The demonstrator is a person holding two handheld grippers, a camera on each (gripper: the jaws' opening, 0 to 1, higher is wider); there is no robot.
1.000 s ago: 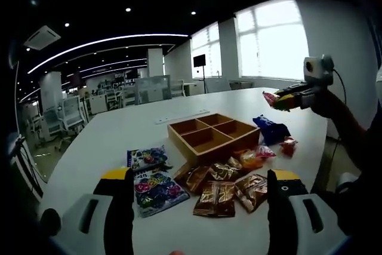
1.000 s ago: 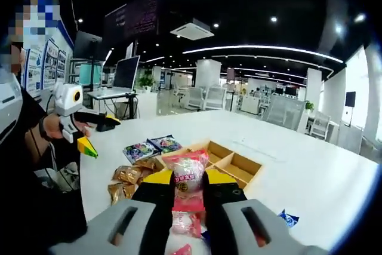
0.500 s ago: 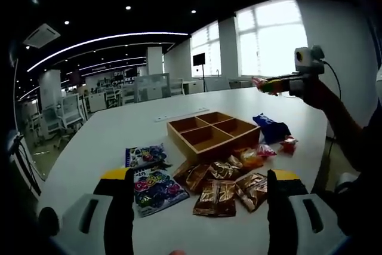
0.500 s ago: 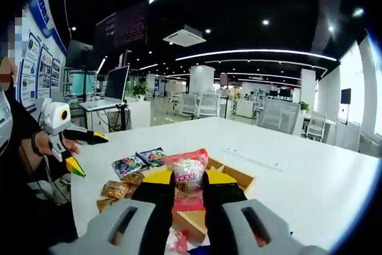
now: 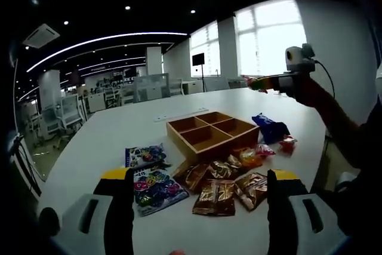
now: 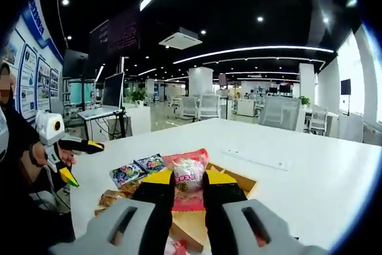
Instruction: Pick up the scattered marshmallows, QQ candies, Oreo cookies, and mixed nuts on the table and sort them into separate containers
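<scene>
pink candy packet point(image 6: 188, 178) upright, pinched above wooden tray point(image 5: 212, 135).

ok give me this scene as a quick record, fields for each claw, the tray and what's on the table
left claw: open, holding nothing, low over the table
right claw: shut on pink candy packet, raised above the tray
wooden tray: four compartments, all look empty
colourful packets: two, flat on the table beside the tray
brown packets: cluster in front of the tray
blue packet: on the table at the tray's far side
table: white
</scene>
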